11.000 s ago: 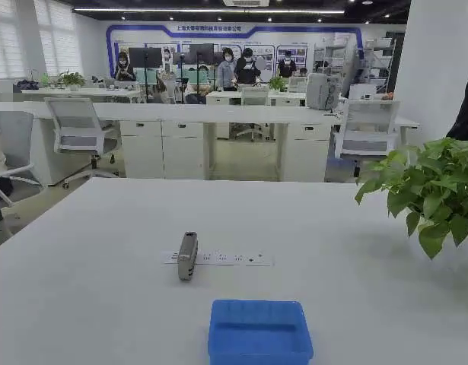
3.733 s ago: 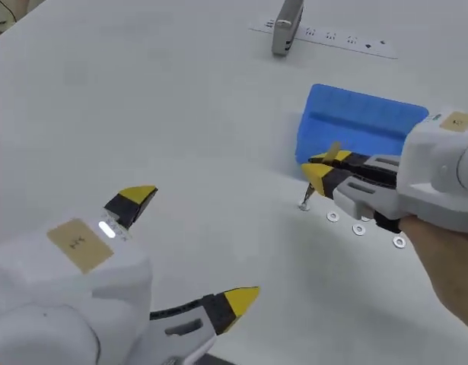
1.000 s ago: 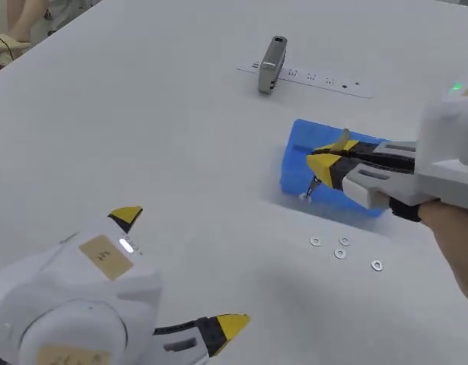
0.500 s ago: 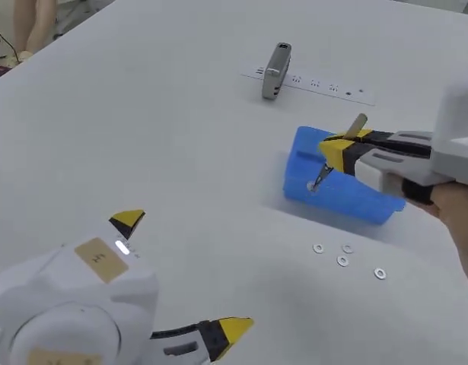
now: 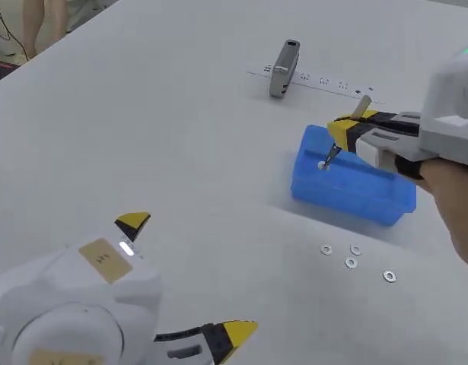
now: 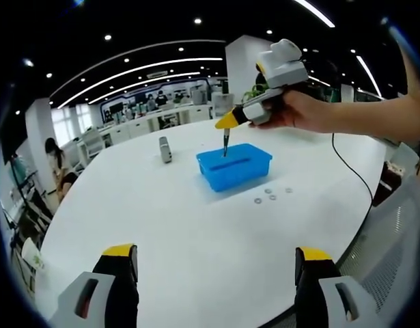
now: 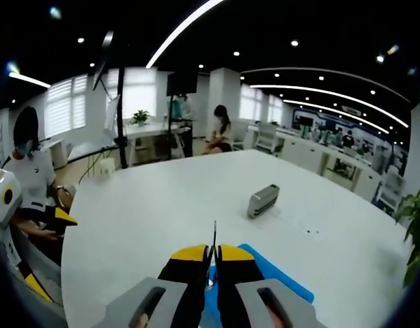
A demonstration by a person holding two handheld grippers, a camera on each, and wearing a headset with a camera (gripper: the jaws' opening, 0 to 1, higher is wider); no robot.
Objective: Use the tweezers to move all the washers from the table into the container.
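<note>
The blue container (image 5: 354, 186) stands on the white table (image 5: 142, 114). My right gripper (image 5: 340, 138) is shut on the tweezers (image 5: 329, 156), which point down over the container's left part. A tiny pale speck sits at their tip, too small to name. Several washers (image 5: 351, 263) lie on the table just in front of the container. At the near left my left gripper (image 5: 184, 277) hangs open and holds nothing. In the left gripper view the container (image 6: 233, 166), the tweezers (image 6: 224, 142) and the washers (image 6: 270, 197) lie ahead of my left gripper (image 6: 215, 254). My right gripper (image 7: 211, 256) shows the tweezers (image 7: 214, 236) sticking out above the container (image 7: 274, 275).
A grey device (image 5: 284, 68) stands on a flat white power strip (image 5: 325, 81) behind the container. A hand (image 5: 447, 198) holds the right gripper. The table's left and near parts are bare white surface. People sit at desks beyond the table (image 7: 216, 130).
My right gripper has carried the tweezers up from the table at the container's front left corner to above its inside. The left gripper has stayed where it was.
</note>
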